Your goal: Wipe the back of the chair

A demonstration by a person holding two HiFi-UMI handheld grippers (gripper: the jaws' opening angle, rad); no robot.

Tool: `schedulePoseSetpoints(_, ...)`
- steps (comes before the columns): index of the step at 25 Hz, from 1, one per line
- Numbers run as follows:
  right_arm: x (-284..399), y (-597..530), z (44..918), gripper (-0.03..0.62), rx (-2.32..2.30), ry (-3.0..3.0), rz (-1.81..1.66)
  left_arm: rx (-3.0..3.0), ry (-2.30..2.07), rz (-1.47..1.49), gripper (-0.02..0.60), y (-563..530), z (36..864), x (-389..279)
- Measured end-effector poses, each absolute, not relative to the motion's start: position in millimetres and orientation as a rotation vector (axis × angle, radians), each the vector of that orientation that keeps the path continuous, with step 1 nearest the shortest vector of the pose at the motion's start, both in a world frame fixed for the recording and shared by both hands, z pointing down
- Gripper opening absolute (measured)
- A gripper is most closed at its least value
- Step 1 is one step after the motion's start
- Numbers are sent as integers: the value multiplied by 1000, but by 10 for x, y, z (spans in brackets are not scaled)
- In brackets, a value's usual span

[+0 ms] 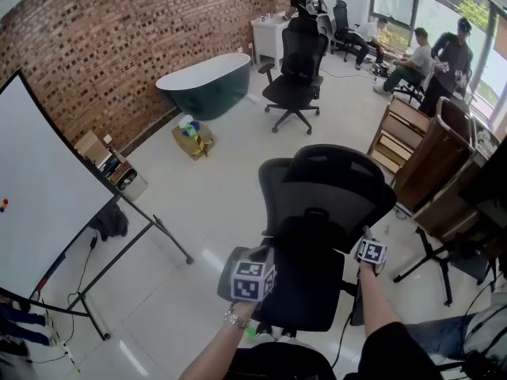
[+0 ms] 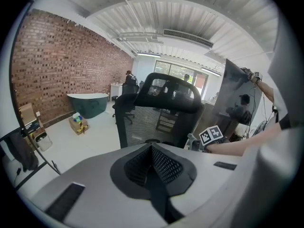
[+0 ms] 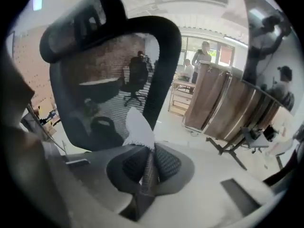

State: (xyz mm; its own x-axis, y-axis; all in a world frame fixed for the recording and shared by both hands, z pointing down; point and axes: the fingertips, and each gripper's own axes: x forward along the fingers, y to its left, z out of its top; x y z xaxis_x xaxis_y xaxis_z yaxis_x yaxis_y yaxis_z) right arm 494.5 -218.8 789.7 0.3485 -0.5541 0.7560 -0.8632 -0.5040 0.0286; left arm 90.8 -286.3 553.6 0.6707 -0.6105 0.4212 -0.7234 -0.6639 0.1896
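A black mesh office chair (image 1: 329, 212) stands right in front of me with its back turned toward me. My left gripper (image 1: 253, 278) hovers low at the chair's left side, shut with nothing between its jaws (image 2: 152, 152); the chair back (image 2: 164, 109) lies a little ahead of it. My right gripper (image 1: 369, 251) sits at the right edge of the backrest, shut on a white cloth (image 3: 138, 128) that sticks up from its jaws. In the right gripper view the mesh chair back (image 3: 102, 75) is very close, just beyond the cloth.
A whiteboard on a wheeled stand (image 1: 47, 204) fills the left. A second black chair (image 1: 297, 70), a teal bathtub (image 1: 207, 81) and a cardboard box (image 1: 192, 138) lie farther off. Wooden cabinets (image 1: 424, 153) and a stand's legs (image 1: 432, 261) crowd the right. Several people are at the back.
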Motion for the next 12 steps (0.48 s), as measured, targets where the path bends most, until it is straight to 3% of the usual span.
schedulePoseSetpoints(6, 3566, -2396, 6731, 15, 2147, -1709, 1107, 2635, -977, 452, 2, -2852, 5413, 1381)
schedulePoseSetpoints(12, 2400, -2382, 5811, 16, 2065, -1865, 804, 2716, -956, 484, 2, -2707, 5315, 1684)
